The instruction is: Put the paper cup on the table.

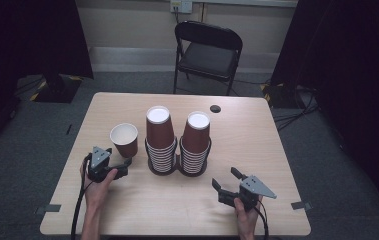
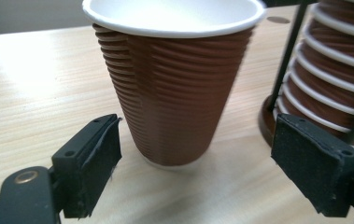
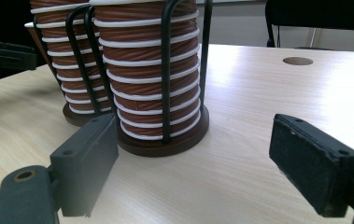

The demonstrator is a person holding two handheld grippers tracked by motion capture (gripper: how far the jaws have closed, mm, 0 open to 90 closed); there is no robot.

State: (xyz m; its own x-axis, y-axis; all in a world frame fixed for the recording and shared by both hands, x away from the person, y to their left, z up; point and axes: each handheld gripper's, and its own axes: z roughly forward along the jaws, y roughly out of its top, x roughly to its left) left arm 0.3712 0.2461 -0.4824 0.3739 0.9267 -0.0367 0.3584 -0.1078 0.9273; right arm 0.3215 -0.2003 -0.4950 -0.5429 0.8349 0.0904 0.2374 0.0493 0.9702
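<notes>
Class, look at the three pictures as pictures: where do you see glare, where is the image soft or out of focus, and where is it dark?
High view: table evenly lit, dark corners beyond it. Left gripper view: glare whitens the tabletop left of the single cup; the near fingers look slightly soft. Right gripper view: a bright sheen lies beside the cup stack; the chair behind is blurred.

no readable text, labels or numbers

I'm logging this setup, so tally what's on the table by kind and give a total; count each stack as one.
Single brown paper cup: 1
Stacks of brown cups in a wire holder, left stack and right stack: 2
Hand-held tongs, left tongs and right tongs, both open: 2
Total: 5
</notes>
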